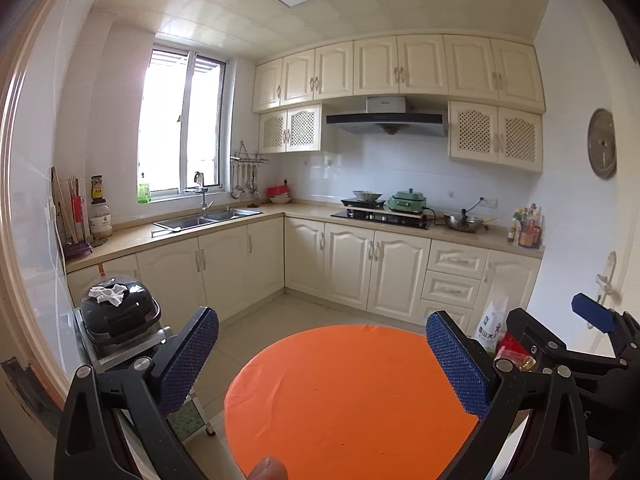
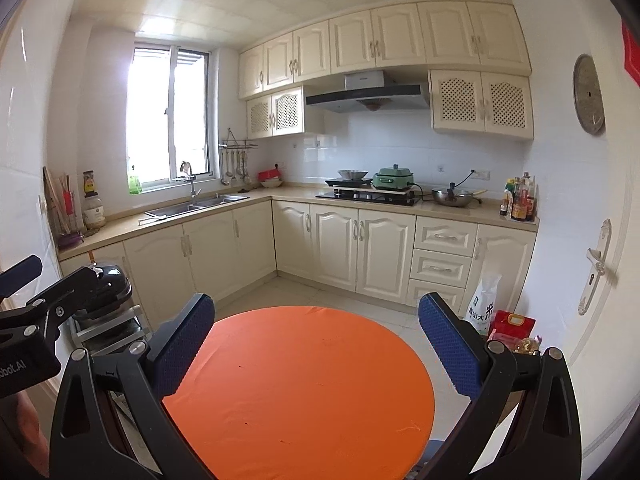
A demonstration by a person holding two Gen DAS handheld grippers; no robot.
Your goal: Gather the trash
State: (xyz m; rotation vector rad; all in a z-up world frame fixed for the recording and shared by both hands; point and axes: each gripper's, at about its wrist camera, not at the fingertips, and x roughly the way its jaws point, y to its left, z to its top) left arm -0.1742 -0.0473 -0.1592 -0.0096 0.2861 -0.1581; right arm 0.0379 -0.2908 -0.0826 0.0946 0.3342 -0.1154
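Note:
A crumpled white tissue (image 1: 108, 294) lies on the lid of a black round appliance (image 1: 118, 320) at the left, by the counter's end. My left gripper (image 1: 326, 360) hovers open over the round orange table (image 1: 340, 400), with nothing between its blue pads. The right gripper (image 2: 318, 344) is open and empty over the same table (image 2: 300, 392). Each gripper shows in the other's view: the right one (image 1: 548, 312) at the right edge, the left one (image 2: 66, 268) at the left, where it hides part of the black appliance (image 2: 112, 284). No tissue shows in the right wrist view.
The appliance stands on a metal rack (image 1: 132, 352). A white rice bag (image 2: 484, 300) and a red packet (image 2: 514, 324) sit on the floor by the drawers. An L-shaped counter (image 2: 256, 196) carries a sink, stove and bottles. A door with a handle (image 2: 596, 264) is at the right.

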